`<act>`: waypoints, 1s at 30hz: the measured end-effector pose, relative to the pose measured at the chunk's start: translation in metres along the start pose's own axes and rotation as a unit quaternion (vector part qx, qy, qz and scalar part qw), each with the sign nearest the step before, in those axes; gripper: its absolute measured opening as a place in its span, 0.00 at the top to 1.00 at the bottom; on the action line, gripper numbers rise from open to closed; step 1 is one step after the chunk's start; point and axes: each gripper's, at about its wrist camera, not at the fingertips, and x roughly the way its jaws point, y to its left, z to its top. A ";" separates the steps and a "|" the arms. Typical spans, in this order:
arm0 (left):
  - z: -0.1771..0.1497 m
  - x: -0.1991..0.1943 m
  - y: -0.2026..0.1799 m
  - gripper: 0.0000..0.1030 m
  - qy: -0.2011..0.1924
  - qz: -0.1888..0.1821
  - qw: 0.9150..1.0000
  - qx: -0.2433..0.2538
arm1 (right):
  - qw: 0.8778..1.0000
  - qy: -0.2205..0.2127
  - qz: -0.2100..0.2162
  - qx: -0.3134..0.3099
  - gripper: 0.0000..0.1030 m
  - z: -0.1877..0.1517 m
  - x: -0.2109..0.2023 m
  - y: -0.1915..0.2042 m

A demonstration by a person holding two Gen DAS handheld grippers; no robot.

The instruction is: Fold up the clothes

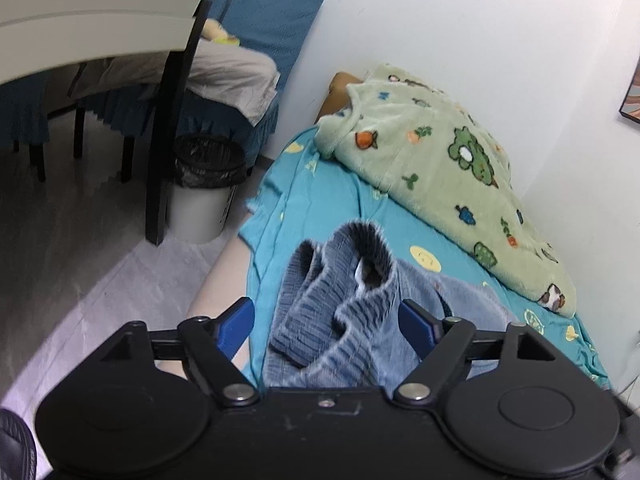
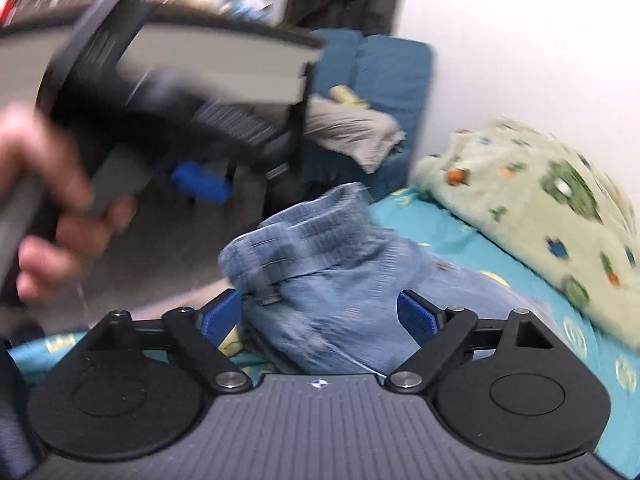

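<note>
A blue-grey knitted sweater [image 1: 340,312] lies bunched on the turquoise bed sheet [image 1: 320,196], its ribbed collar toward the camera. My left gripper [image 1: 326,326] is open, its blue fingers either side of the bunched knit, not closed on it. In the right wrist view the same sweater [image 2: 320,264] lies in a blurred heap. My right gripper [image 2: 320,318] is open with the heap between its fingers. The left gripper, held in a hand [image 2: 52,208], shows at the upper left of that view, blurred.
A green fleece blanket [image 1: 440,168] with a cartoon print lies along the white wall. A white bin [image 1: 204,192] with a black liner stands on the floor beside the bed. A table leg [image 1: 168,128] and blue-covered chairs [image 1: 264,24] stand behind it.
</note>
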 end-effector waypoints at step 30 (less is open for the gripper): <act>-0.036 0.040 0.033 0.19 0.063 -0.003 0.977 -0.202 | 0.878 -0.042 -0.017 0.476 0.14 -0.058 0.000 -0.180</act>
